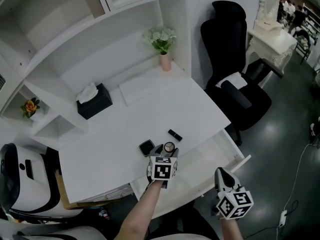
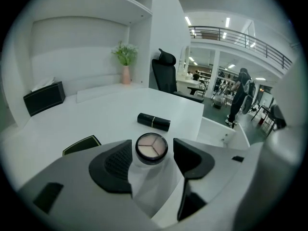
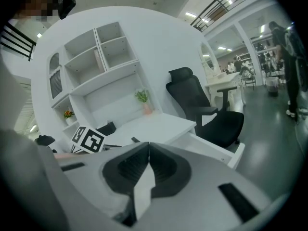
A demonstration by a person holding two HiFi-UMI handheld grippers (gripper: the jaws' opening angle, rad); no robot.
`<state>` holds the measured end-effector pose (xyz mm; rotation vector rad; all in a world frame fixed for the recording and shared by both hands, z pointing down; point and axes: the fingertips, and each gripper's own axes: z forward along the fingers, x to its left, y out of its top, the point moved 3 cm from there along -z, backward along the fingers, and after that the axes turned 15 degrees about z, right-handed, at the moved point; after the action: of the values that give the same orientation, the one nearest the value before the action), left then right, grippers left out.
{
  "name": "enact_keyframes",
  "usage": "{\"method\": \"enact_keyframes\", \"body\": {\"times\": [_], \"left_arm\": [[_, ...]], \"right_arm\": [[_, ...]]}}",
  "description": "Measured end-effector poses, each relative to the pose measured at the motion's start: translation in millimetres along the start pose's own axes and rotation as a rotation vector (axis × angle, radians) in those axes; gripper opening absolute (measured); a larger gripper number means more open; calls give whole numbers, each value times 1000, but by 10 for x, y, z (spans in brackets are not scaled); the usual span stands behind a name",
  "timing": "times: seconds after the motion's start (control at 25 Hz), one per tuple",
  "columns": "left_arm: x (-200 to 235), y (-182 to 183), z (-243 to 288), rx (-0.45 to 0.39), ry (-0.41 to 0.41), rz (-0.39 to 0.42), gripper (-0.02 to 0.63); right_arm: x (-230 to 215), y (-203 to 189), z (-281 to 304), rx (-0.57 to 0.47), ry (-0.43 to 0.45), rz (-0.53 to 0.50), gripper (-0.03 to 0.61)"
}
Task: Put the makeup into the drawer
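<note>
between fingers [image 2: 114, 163] of the left gripper [image 2: 152, 153], a round makeup compact [image 2: 151, 146]

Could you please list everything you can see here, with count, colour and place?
desk: one, white, centre of head view
drawer: one, white, open at desk's front
round compact: one, clear lid over beige powders, on desk
lipstick tube: one, black, on desk beyond the compact
square case: one, black, on desk beside the compact
tissue box: one, black, desk's back
vase: one, pink with white flowers, desk's back corner
orange flowers: one bunch, far left
office chair: one, black, beside desk
left gripper: one, grey, open around round compact
right gripper: one, grey, shut, empty
</note>
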<state>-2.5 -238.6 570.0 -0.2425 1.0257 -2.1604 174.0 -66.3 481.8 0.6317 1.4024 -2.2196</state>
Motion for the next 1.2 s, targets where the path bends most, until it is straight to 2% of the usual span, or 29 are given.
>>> {"method": "enact_keyframes", "body": {"times": [0.24, 0.44, 0.88, 1.2], "left_arm": [[-2, -21, 45, 66, 21, 33, 235], [5, -20, 50, 69, 10, 51, 217], [-206, 56, -216, -26, -45, 121, 215], [-567, 100, -347, -68, -147, 199, 215]], "right_arm": [[4, 23, -18, -7, -3, 0, 5], [21, 32, -19, -14, -5, 2, 5], [73, 17, -134, -42, -13, 16, 5], [101, -65, -284, -67, -40, 18, 5]]}}
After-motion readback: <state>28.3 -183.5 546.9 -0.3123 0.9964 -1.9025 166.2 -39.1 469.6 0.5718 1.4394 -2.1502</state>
